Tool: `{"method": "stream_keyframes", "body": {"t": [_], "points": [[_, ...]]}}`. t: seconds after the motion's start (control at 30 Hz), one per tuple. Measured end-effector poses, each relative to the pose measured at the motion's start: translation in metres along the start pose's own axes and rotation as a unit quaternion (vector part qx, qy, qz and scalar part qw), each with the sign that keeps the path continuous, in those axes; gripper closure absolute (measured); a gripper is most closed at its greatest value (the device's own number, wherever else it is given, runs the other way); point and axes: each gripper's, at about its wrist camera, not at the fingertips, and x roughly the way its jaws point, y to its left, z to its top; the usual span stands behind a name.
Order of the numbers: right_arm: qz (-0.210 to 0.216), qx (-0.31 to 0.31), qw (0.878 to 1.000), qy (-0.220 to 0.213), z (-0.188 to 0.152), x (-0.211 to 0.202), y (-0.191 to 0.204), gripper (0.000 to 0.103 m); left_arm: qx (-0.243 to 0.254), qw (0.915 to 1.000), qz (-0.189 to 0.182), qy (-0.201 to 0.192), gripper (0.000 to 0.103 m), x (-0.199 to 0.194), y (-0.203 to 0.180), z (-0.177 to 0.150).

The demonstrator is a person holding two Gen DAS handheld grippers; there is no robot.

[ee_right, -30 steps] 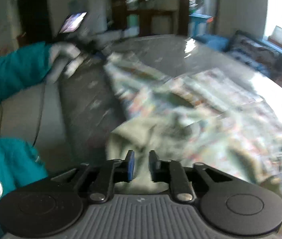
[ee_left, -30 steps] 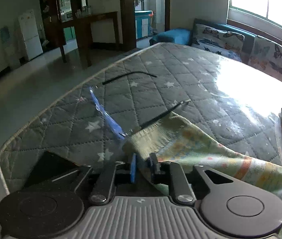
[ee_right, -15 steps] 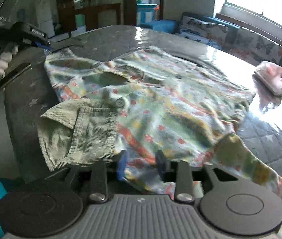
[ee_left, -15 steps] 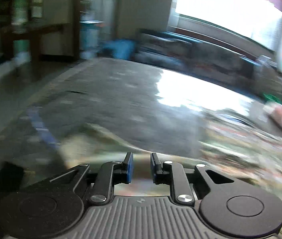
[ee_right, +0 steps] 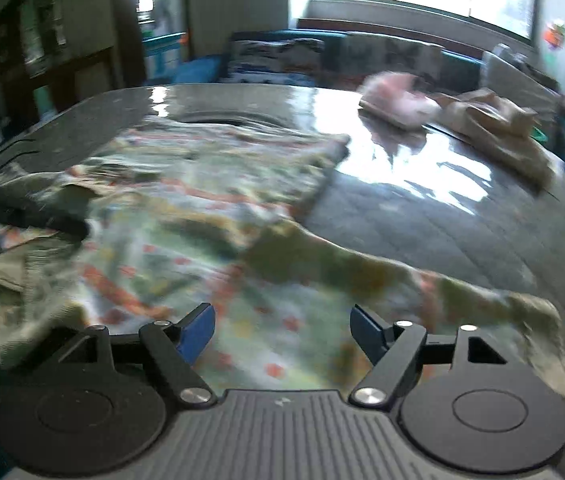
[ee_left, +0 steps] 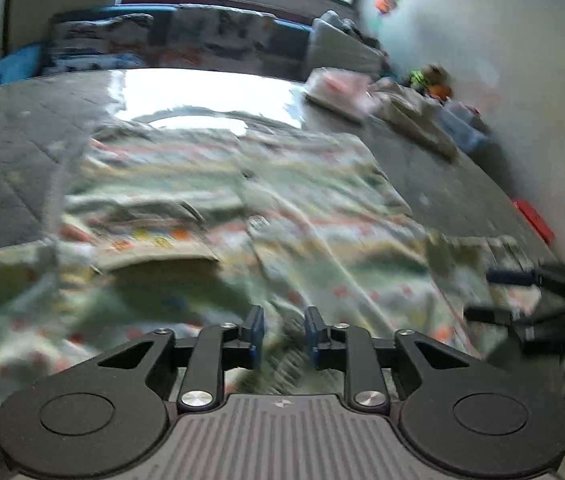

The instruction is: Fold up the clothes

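1. Patterned cotton, the shirt [ee_left: 218, 208] now lies spread on the mattress [ee_left: 10, 152].
2. On my left, the left gripper [ee_left: 281, 332] has just been opening; its jaws stand narrowly apart over cloth, nothing pinched.
3. On my right, the right gripper [ee_right: 282, 332] has just been opening wide, jaws well apart, shirt released.
4. I judge the laying-out is done; folding comes next.

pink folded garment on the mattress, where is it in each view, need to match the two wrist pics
Left wrist view: the pink folded garment lies upper right of centre, beyond the far edge of the patterned shirt.
Right wrist view: the pink folded garment lies upper right of centre, left of the beige garment.
Shared landmark: the window glare on the mattress, beside the pink garment in both.
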Motion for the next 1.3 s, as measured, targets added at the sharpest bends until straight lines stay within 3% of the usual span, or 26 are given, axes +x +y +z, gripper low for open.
{"method": "stream_keyframes", "body": {"t": [0.1,0.23,0.4,0.73,0.83,1.1,1.3], "points": [[-0.027,0.024,0.999,0.002,-0.010,-0.003,-0.020,0.021,0.016,0.9999,-0.005,-0.003,0.062,-0.001,-0.008,-0.006],[-0.060,0.049,0.997,-0.001,-0.017,-0.010,-0.045,0.016,0.024,0.9996,-0.012,-0.003,0.059,-0.004,-0.011,-0.009],[-0.108,0.091,0.990,-0.009,-0.024,-0.014,-0.088,0.016,0.032,0.9993,-0.016,-0.009,0.050,-0.005,-0.012,-0.010],[-0.174,0.126,0.977,0.001,-0.023,-0.014,-0.120,0.011,0.053,0.9982,-0.025,-0.013,0.047,-0.004,-0.019,-0.016],[-0.207,0.096,0.974,0.002,-0.014,-0.012,-0.116,0.013,0.059,0.9978,-0.028,-0.014,0.045,-0.004,-0.019,-0.017],[-0.109,0.016,0.994,-0.024,0.046,0.012,-0.060,0.013,0.056,0.9976,-0.040,-0.011,0.043,-0.010,-0.016,-0.014],[-0.052,-0.030,0.998,-0.028,0.094,0.053,-0.026,0.013,0.060,0.9967,-0.054,-0.010,0.044,-0.014,-0.013,-0.019]]}}
